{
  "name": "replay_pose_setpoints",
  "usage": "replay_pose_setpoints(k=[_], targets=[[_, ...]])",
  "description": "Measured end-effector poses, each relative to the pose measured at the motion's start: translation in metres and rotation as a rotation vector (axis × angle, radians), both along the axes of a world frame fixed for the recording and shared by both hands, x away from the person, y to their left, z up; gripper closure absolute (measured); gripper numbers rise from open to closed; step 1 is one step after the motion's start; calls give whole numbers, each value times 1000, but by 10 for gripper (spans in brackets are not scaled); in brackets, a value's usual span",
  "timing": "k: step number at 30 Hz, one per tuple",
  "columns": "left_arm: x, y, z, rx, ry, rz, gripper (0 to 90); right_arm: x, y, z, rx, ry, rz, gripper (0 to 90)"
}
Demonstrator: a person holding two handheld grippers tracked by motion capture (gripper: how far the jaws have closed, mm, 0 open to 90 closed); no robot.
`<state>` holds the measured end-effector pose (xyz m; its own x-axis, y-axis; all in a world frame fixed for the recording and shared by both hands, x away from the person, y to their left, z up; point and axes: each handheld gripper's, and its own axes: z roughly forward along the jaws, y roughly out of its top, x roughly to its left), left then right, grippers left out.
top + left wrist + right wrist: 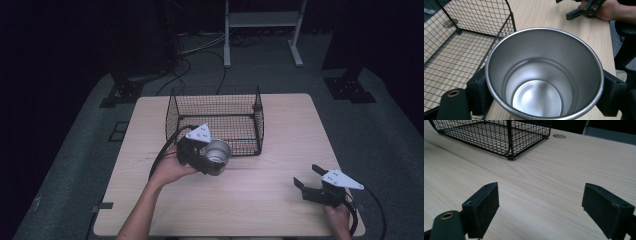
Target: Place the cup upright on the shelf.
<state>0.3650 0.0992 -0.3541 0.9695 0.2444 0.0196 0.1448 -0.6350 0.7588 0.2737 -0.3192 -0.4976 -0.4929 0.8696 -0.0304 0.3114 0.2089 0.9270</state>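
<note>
The left tongs, black with a grey three-cornered plate, are held in the left hand with jaws clamped tight on both sides, while the right tongs, held low in the right hand, stand with jaws wide apart.

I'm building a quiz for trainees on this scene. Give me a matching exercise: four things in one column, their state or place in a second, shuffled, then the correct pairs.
Things
1. steel cup
2. wire basket
3. left gripper
4. right gripper

States
A. open, nothing between its fingers
B. empty, on the far half of the table
C. shut on the cup
D. held near the basket's front edge, mouth toward the camera

Pairs: 1-D, 2-B, 3-C, 4-A
</note>
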Motion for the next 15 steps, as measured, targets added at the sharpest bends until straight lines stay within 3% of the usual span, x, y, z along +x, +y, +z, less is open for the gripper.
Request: replay_pose_setpoints(k=[9, 15], targets=[[10, -2, 18, -11, 7, -19, 175, 0, 0, 0, 3, 0, 3, 135], [15, -5, 25, 11, 8, -13, 175, 0, -1, 0, 4, 0, 5, 135]])
